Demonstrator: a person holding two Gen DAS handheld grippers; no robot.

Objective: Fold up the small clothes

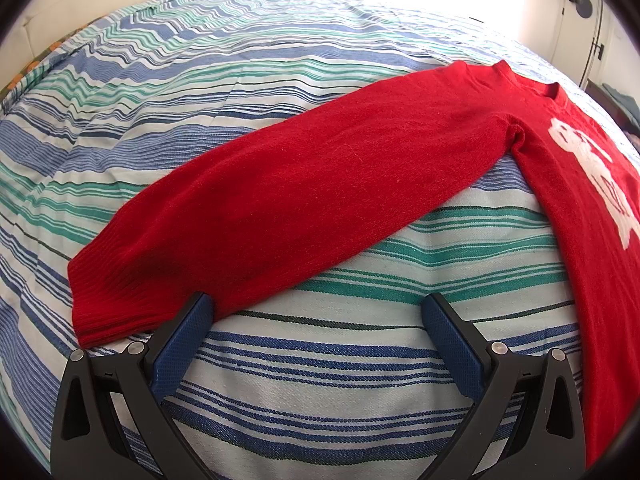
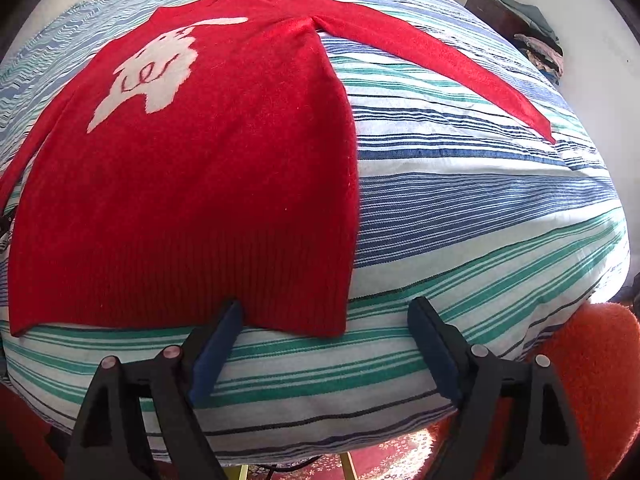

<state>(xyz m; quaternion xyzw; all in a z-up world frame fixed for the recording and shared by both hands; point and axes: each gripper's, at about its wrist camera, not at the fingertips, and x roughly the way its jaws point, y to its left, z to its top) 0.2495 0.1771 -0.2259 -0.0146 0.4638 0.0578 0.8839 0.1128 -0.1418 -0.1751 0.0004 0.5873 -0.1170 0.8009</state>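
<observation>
The red sweater [image 2: 192,176] lies spread flat, front up, on the striped bedspread [image 2: 480,208], both sleeves stretched out to the sides; no fold is made yet, so the whole task seems left. At the left, the left gripper [image 1: 316,308] stands wide open and empty, one finger by the sleeve cuff [image 1: 108,292]. At the right, the right gripper [image 2: 326,314] gapes equally wide, empty, at the sweater's hem corner.

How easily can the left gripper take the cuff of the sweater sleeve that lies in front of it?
Probably yes. The left gripper stands open just above the striped bedcover, and the ribbed cuff of the red sweater lies flat beside its left finger. Nothing covers the cuff.
</observation>
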